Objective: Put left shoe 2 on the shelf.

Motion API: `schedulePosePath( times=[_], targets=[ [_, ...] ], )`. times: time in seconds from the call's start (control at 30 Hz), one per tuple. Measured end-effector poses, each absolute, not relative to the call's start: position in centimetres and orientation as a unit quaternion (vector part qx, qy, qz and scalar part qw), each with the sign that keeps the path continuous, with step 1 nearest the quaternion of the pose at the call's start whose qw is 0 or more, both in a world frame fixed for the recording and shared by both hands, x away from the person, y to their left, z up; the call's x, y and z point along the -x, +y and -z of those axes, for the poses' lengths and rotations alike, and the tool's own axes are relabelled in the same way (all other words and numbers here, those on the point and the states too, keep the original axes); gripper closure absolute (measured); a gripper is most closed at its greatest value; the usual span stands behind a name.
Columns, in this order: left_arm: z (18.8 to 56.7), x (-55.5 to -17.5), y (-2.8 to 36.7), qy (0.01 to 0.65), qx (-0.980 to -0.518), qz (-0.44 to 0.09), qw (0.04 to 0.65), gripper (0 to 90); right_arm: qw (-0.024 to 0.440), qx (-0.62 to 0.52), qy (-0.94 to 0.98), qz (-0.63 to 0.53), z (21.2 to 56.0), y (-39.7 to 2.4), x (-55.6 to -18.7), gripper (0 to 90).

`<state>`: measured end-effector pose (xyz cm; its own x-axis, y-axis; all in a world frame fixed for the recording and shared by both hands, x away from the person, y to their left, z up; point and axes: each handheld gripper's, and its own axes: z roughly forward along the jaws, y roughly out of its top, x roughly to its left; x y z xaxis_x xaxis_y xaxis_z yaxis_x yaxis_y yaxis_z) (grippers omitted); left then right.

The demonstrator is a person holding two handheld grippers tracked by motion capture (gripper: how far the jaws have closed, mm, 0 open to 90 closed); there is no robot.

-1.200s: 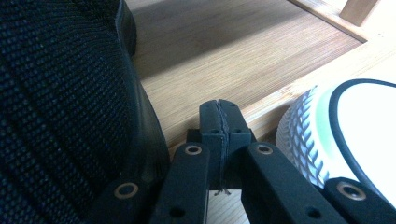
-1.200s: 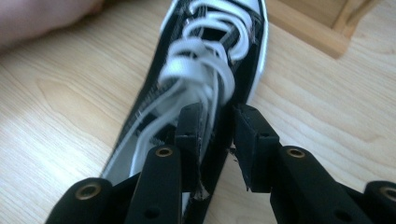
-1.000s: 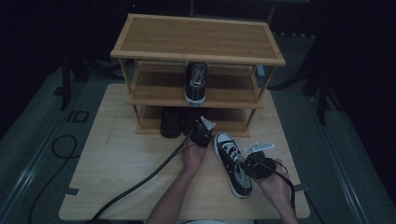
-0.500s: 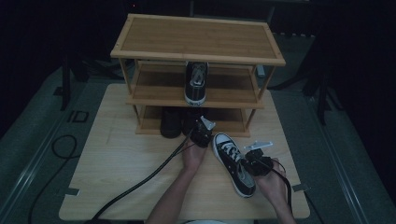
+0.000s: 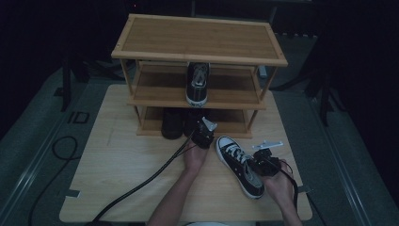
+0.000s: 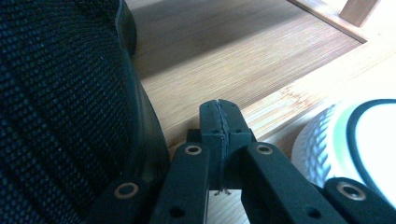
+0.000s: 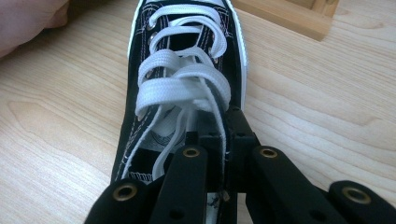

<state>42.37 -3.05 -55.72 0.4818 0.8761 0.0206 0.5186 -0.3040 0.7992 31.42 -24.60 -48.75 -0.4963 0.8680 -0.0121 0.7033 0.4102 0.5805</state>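
Currently I have the black canvas high-top sneaker with white laces and a white rubber toe cap (image 5: 240, 165) lying on the pale wooden table (image 5: 117, 179), toe pointing toward the rack, just in front of its lowest shelf. The right gripper (image 7: 223, 122) has just been closing, and its jaws now clamp the rim of the sneaker's opening beside the tongue, with a loose lace end (image 7: 173, 140) running down along them. White stitching and metal eyelets are plain along the upper.

My left gripper (image 6: 219, 108) is clenched on nothing, pads meeting, at the edge of the three-tier bamboo shoe rack (image 5: 197, 37), between a dark mesh shoe (image 6: 60, 107) and the sneaker's white toe.

A matching black sneaker (image 5: 198, 84) stands on the middle shelf, toe forward. The table grain is light and clean. Grey floor (image 5: 37, 155) surrounds it, with a black cable (image 5: 136, 188) trailing across; the room beyond is dark.
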Motion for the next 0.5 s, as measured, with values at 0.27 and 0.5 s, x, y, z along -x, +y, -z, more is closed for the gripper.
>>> schedulePosePath(
  times=[0.27,0.5],
  targets=[
    [55.7,-42.4,-3.1,0.451,-0.773,-0.236,0.379,90.0,0.16,-0.483,0.818,-0.267,48.1,-25.3,-31.5,87.9],
    [55.7,-42.4,-3.1,0.451,-0.773,-0.236,0.379,90.0,0.166,-0.483,0.816,-0.272,47.4,-25.4,-31.5,87.8]
  ],
)
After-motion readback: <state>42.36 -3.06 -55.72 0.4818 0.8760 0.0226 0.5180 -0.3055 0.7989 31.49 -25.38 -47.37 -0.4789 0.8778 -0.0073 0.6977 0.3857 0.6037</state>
